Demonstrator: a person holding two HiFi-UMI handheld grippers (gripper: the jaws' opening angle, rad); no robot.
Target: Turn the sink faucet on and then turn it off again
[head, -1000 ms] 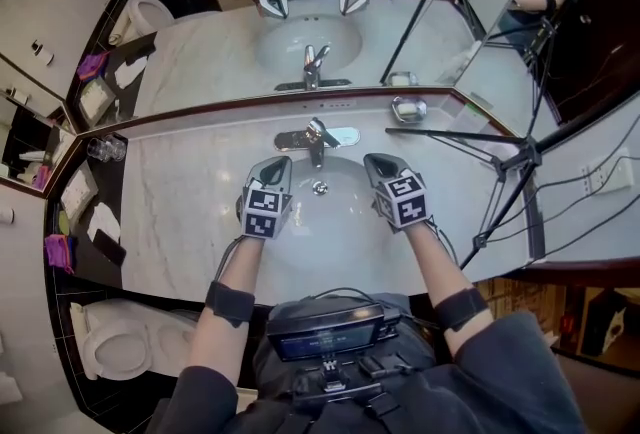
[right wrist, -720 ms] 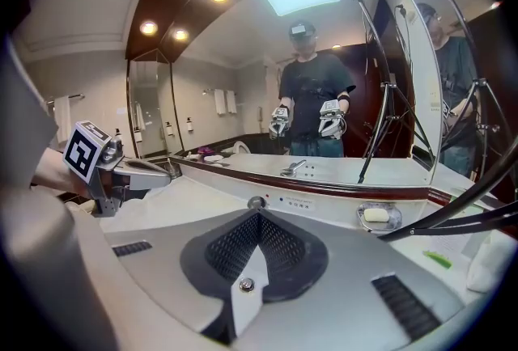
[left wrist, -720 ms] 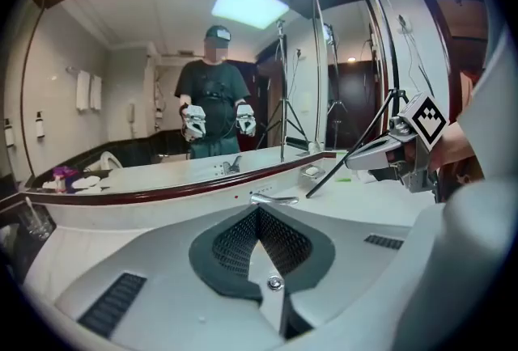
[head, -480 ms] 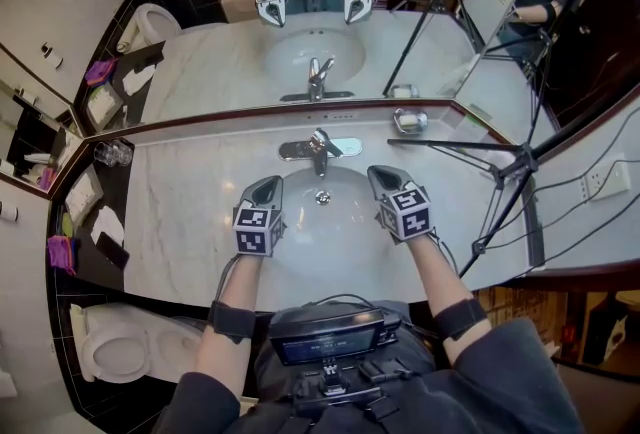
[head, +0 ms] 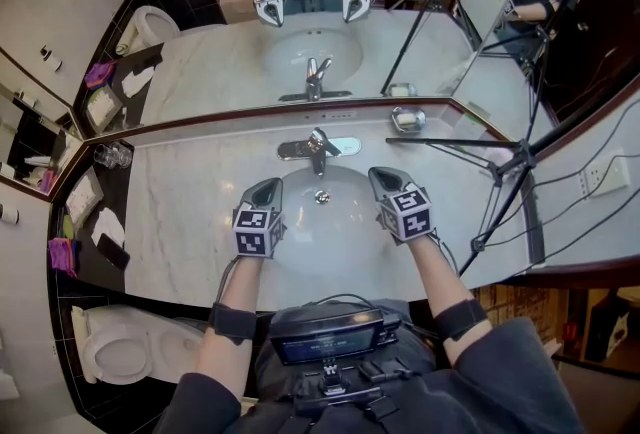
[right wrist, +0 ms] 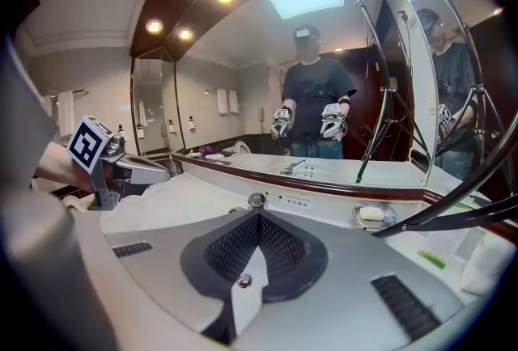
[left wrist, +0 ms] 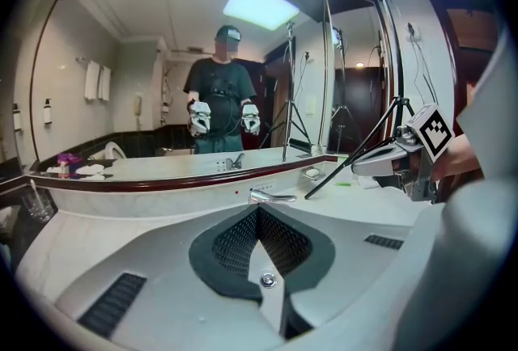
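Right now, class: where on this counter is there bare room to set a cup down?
Free: the marble counter left of the sink basin, up to the glasses in the corner. Crowded: right of the basin, where the tripod legs cross the top, with the soap dish behind.

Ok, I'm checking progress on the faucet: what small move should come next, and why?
Probably ease the right gripper forward onto the faucet. It and the left gripper both hang shut and empty over the sink, short of the faucet, and no water shows.
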